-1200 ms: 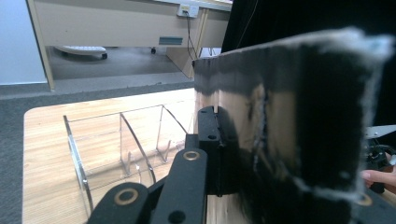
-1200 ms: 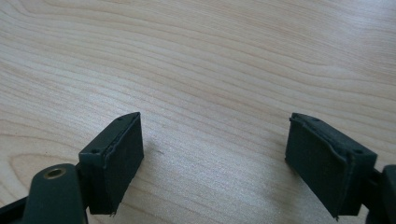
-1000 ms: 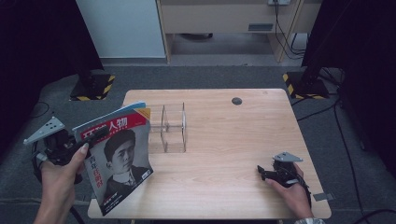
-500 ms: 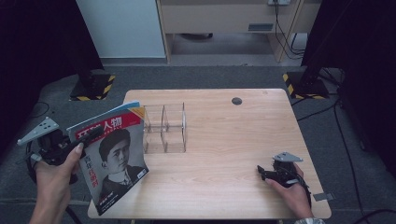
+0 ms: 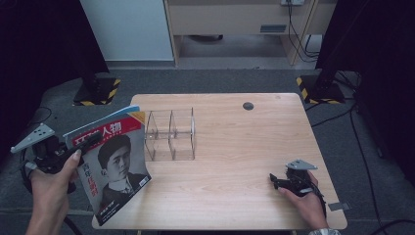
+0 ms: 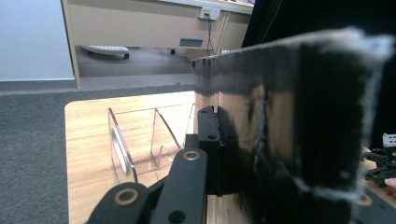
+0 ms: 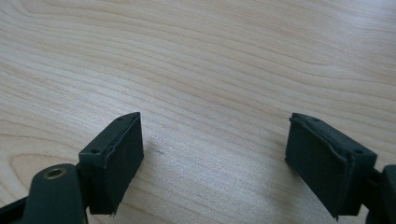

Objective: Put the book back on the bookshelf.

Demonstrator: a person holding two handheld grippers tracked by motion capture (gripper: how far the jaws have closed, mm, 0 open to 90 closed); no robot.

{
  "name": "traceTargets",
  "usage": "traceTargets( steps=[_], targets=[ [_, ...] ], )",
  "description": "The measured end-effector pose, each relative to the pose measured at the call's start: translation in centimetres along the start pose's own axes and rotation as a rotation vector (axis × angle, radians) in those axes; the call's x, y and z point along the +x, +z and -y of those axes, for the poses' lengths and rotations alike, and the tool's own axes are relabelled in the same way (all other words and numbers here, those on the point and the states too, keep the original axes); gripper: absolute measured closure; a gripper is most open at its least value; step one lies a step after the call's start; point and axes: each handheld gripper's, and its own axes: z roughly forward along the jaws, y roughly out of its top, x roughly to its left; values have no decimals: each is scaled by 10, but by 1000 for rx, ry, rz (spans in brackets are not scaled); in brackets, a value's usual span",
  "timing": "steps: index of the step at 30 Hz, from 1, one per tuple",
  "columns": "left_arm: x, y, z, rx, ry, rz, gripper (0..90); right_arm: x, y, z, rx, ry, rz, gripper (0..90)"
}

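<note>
A magazine (image 5: pixel 115 166) with a portrait cover and a red title band is held upright over the table's front left corner. My left gripper (image 5: pixel 84 143) is shut on its left edge. In the left gripper view the magazine (image 6: pixel 299 116) stands edge-on and dark, pressed against the black finger (image 6: pixel 208 140). A clear acrylic divider rack (image 5: pixel 171 134) stands on the table just right of the magazine, apart from it, and it also appears as the rack (image 6: pixel 140 140) beyond the jaw. My right gripper (image 5: pixel 275 180) rests open on the table near the front right, and its view (image 7: pixel 219 163) has bare wood between the pads.
The wooden table (image 5: pixel 254 137) has a small dark round hole (image 5: pixel 248 105) near its back edge. Black stands with yellow-and-black striped feet (image 5: pixel 98 90) (image 5: pixel 318 88) sit on the grey floor behind both back corners. A wooden cabinet (image 5: pixel 235 19) lines the back wall.
My left hand and the magazine have drifted slightly left, a little farther from the rack. The right gripper has stayed put.
</note>
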Motion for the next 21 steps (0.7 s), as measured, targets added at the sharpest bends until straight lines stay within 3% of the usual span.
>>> traceTargets(
  steps=[21],
  targets=[
    [17, 8, -5, 10, -4, -51, 864, 0, 0, 0, 0, 0, 0, 193]
  ],
)
